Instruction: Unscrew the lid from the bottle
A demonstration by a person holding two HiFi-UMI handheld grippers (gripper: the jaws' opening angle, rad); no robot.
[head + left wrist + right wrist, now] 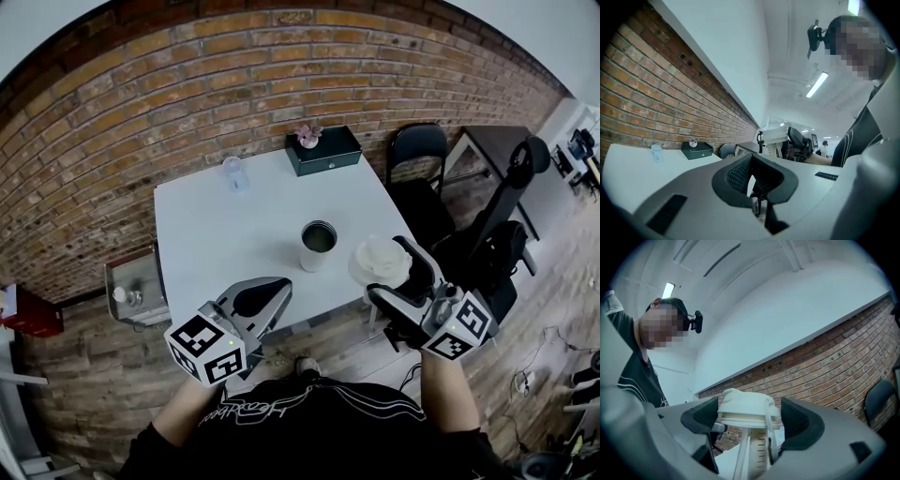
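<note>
White table (225,234), bottle (319,246) upright, mouth up; lid (380,261) gripped in right tool (390,276); left tool (265,297) closed, empty.

On the desk (216,244) the bottle (318,246) stands central; a cup (234,173) and box (323,150) line the far edge; elsewhere lies open.

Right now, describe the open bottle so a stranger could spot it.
Find the white table against the brick wall; the bottle stands near its front edge. Unlike the clear cup and black box at the far side, it is a pale cylinder with a dark open mouth.
</note>
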